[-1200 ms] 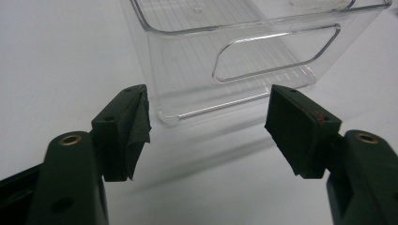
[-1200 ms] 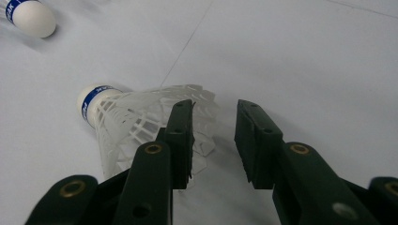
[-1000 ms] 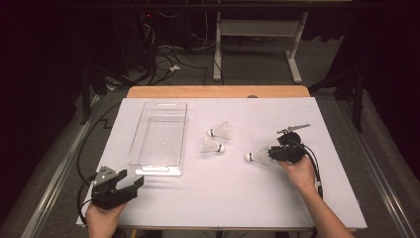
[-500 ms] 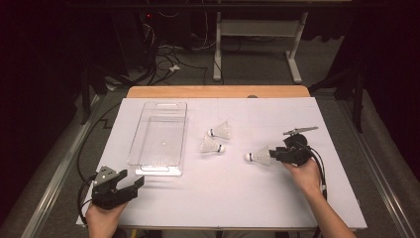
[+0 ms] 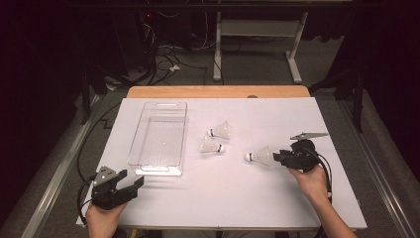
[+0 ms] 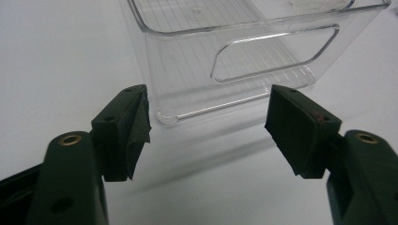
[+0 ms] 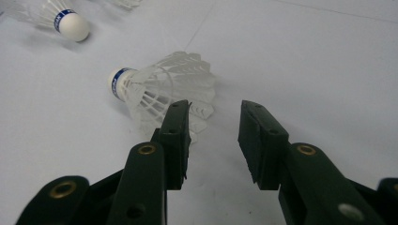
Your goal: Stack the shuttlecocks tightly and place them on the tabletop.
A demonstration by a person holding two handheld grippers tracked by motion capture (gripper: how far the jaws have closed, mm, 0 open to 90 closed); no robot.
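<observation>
Moved back toward the bench's (image 5: 346, 208) right edge since the earlier frame: right gripper (image 5: 278, 157), now just behind the nearest shuttlecock (image 5: 259, 156), jaws apart and gripping nothing. Seen from that gripper: feather skirt of the shuttlecock just ahead of the left jaw, cork pointing away. Left gripper (image 5: 130, 184) unmoved at the near left corner, jaws wide, facing the clear bin's (image 5: 148, 148) end. Two more shuttlecocks (image 5: 220, 131) between bin and right gripper.

Lab-like recording room: white-covered table (image 5: 223, 198), floor cables (image 5: 163, 59), dark surroundings.
</observation>
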